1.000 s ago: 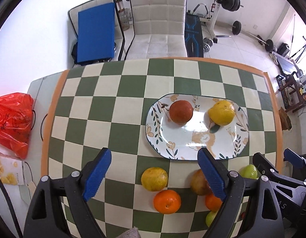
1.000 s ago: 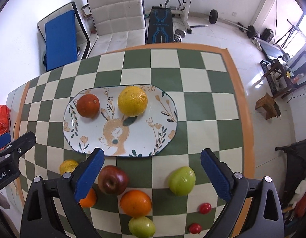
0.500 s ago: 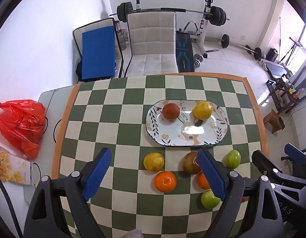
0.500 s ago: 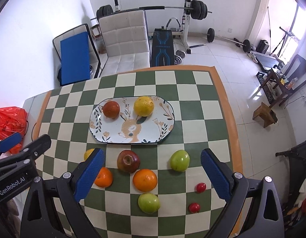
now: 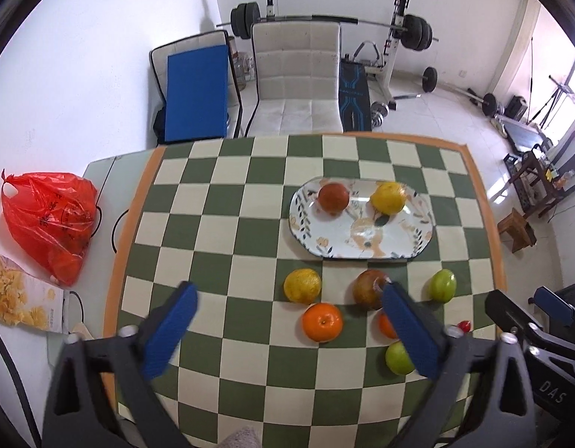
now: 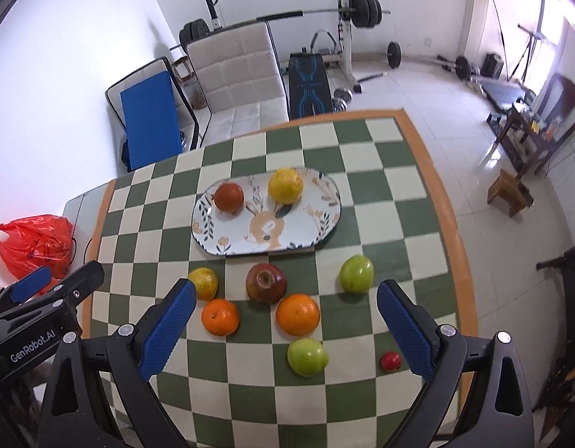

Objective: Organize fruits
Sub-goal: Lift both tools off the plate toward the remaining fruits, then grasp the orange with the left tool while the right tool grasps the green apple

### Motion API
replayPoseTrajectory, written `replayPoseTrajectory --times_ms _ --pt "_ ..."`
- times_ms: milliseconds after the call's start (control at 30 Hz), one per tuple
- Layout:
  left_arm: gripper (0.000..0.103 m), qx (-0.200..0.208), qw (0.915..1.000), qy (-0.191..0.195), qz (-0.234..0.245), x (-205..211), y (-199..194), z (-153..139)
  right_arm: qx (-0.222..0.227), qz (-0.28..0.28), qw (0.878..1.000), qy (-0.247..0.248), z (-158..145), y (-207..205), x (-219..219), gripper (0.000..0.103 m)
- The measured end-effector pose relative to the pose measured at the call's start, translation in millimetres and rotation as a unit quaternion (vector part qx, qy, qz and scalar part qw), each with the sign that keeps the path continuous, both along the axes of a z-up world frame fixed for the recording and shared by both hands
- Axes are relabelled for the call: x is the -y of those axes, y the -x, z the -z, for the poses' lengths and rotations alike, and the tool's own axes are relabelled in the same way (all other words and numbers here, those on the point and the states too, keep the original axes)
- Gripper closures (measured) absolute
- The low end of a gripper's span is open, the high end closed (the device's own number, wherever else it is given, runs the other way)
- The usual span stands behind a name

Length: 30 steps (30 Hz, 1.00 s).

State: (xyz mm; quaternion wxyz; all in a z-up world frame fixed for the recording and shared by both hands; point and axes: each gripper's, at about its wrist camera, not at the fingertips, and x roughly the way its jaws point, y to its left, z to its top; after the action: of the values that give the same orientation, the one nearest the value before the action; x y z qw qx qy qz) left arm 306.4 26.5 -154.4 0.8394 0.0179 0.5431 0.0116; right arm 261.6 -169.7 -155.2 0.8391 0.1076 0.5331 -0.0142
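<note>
An oval patterned plate (image 6: pixel 317 224) (image 5: pixel 418 246) on the checkered table holds a dark red fruit (image 6: pixel 229 197) and a yellow citrus (image 6: pixel 286 186). In front of it lie a yellowish citrus (image 6: pixel 203 283), a red apple (image 6: pixel 266 283), two oranges (image 6: pixel 297 314) (image 6: pixel 220 316), two green apples (image 6: pixel 356 274) (image 6: pixel 307 356) and a small red tomato (image 6: pixel 390 360). My right gripper (image 6: pixel 286 330) hovers open above these loose fruits with nothing held. My left gripper (image 5: pixel 287 330) is open too, high over the near left of the table, over the orange (image 5: pixel 322 322) and yellowish citrus (image 5: pixel 302 286).
A red plastic bag (image 5: pixel 48 220) and a snack packet (image 5: pixel 18 298) lie left of the table. Beyond the far edge stand a white padded chair (image 5: pixel 298 86), a blue mat (image 5: pixel 197 93) and weight equipment (image 6: pixel 347 30). A wooden stool (image 6: pixel 509 192) is on the floor at right.
Both grippers have risen and pulled back from the table, so the plate and fruits look smaller and more of the room shows. No fruit has moved.
</note>
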Motion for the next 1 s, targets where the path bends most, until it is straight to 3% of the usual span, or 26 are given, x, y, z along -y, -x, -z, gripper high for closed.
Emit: replayPoseTrajectory --times_ms 233,400,500,600,800,833,900,933,1000 --pt "0.000 -0.067 0.9973 -0.029 -0.006 -10.3 -5.6 63.9 -0.112 0.008 0.993 -0.022 98.5 0.6 17.4 0.003" --pt "0.000 -0.130 0.9909 -0.034 -0.007 -9.0 -10.6 117.5 -0.200 0.009 0.978 -0.060 187.0 8.1 20.1 0.004" --pt "0.000 -0.162 0.9855 -0.049 0.011 2.7 -15.5 145.7 -0.223 0.007 0.973 -0.061 220.8 14.2 15.0 0.004" --pt "0.000 -0.194 0.9790 -0.053 0.032 17.9 -24.8 173.3 -0.239 0.009 0.969 -0.067 245.4 19.6 12.4 0.004" --pt "0.001 -0.248 0.9628 -0.072 0.081 51.7 -40.2 226.0 -0.249 0.014 0.964 -0.088 260.9 22.1 17.4 0.020" --pt "0.004 -0.250 0.9608 -0.075 0.092 57.6 -41.0 231.4 -0.249 0.013 0.964 -0.092 261.4 22.7 18.3 0.022" --pt "0.034 -0.251 0.9579 -0.080 0.114 68.1 -39.8 239.6 -0.247 0.013 0.963 -0.103 262.5 24.5 21.6 0.024" --pt "0.042 -0.257 0.9566 -0.071 0.119 70.9 -38.1 243.1 -0.246 0.012 0.963 -0.107 262.6 25.3 23.0 0.025" --pt "0.042 -0.250 0.9582 -0.075 0.117 72.5 -34.2 242.6 -0.245 0.010 0.963 -0.114 263.0 26.6 24.9 0.027"
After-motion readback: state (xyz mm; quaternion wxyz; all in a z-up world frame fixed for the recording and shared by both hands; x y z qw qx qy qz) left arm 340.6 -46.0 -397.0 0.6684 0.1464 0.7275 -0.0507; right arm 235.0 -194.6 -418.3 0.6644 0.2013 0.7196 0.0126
